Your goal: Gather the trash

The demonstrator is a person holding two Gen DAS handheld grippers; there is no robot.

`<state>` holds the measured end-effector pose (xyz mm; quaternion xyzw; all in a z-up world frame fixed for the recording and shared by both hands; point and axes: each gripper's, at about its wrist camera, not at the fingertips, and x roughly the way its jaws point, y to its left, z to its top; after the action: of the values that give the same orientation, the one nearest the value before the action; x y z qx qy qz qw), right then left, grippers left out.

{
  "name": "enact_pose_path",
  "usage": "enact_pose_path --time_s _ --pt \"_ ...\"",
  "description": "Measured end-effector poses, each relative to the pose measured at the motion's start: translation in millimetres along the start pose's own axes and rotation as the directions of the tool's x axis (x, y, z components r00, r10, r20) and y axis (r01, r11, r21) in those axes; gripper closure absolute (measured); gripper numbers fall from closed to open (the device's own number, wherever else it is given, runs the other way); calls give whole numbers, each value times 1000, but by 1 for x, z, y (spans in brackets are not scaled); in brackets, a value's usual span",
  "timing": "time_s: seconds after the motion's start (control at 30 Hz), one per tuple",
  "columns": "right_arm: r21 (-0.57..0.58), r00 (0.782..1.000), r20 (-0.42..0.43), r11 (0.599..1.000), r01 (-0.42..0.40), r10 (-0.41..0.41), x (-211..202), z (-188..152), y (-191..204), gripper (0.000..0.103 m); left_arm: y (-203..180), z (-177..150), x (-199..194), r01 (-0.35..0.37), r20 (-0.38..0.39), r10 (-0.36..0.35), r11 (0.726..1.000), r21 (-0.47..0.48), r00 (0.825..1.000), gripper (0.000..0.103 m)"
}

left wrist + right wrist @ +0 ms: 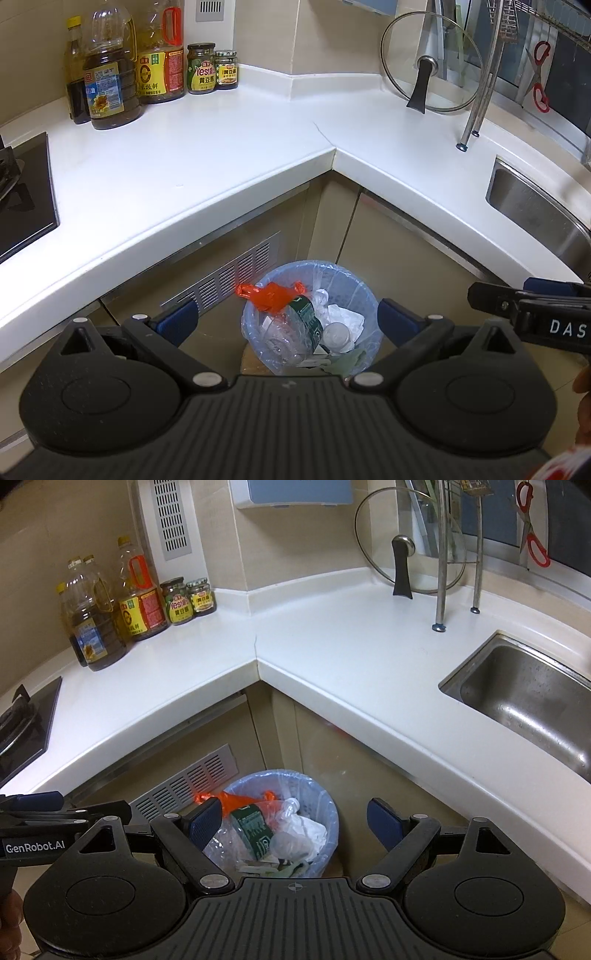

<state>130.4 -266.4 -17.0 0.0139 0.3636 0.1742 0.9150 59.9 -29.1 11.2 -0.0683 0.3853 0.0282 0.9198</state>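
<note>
- Trash bin [312, 317] stands on the floor in the inner corner below the white countertop [207, 162], just in front of the cabinet vent grille [225, 280].
- It wears a thin blue liner bag [325, 812], folded over the rim, and it is already well filled: a crushed clear plastic bottle with a green label [303, 314], white crumpled paper [343, 317], and an orange plastic bag [273, 295] lying over the far left edge.
- Left gripper [286, 321] hangs above the bin with its blue pads spread wide, nothing between them.
- Right gripper [295, 825] hovers beside it, likewise spread and empty; each shows at the edge of the other's view.
- I'd reckon the load is light, all empty packaging and paper, but springy and loose, so it may shift when lifted.
- The liner looks soft, slick and easy to tear; a pinch on one layer could slip.
- The best hold, to my eye, is the folded liner at the rim, on opposite sides, gathered thick before pulling up.
- The counter itself shows no loose rubbish; only oil bottles [96, 627] and a glass lid [410, 542] stand there.
</note>
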Motion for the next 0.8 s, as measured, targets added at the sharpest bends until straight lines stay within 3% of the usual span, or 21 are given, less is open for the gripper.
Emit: enact_pose_path --time_s 0.8 --pt "-1 1000 -19 1000 -4 4 3 -7 -1 18 1 -3 0 -7 -15 8 1000 11 1000 1"
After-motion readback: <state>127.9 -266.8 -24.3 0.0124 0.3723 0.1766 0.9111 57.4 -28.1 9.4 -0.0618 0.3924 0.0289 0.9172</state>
